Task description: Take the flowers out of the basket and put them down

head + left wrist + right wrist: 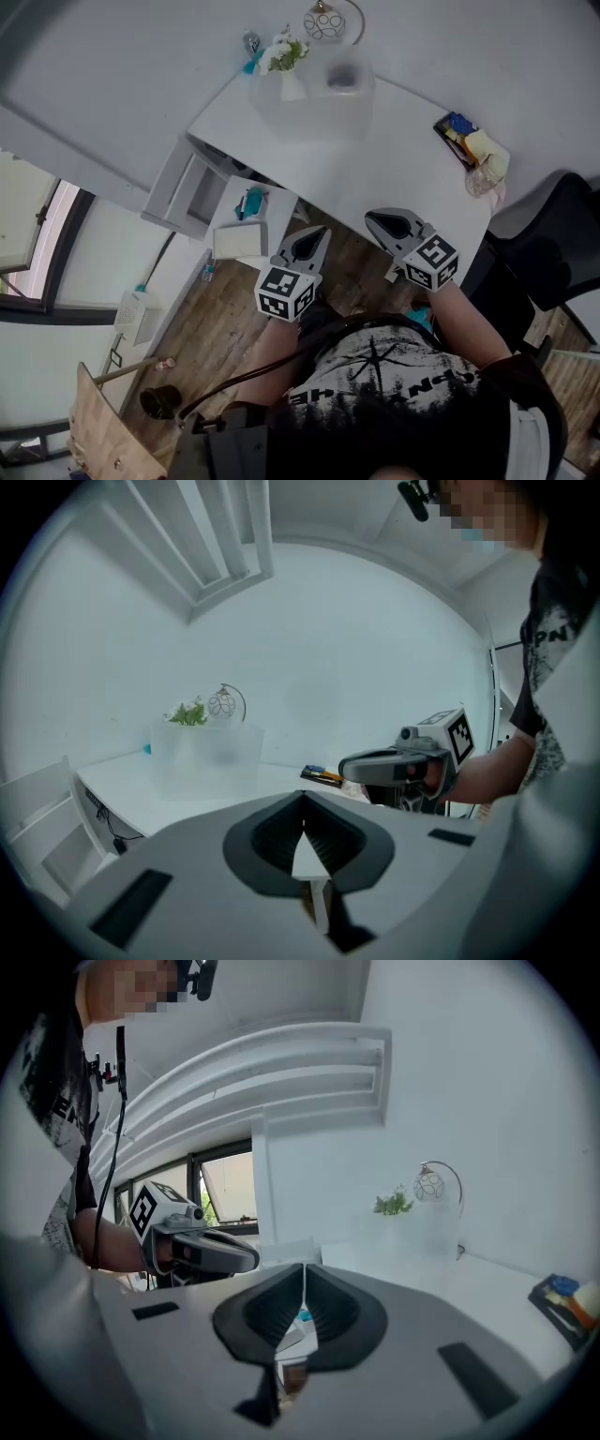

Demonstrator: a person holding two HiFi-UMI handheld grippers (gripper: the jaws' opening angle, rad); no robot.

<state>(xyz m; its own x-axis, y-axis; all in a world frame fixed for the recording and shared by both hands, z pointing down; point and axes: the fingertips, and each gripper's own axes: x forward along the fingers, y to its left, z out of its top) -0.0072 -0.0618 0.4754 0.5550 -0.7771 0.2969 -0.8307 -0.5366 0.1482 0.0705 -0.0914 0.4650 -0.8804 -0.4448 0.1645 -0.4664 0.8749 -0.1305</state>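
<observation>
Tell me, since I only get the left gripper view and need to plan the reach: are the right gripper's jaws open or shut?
Observer: Shut. The right gripper has its tips meeting, with nothing between them.
Operator: Are both grippers over the table yet?
Observer: No. From the head view, the left gripper and the right one hang over the wooden floor, short of the near edge of the table.
</observation>
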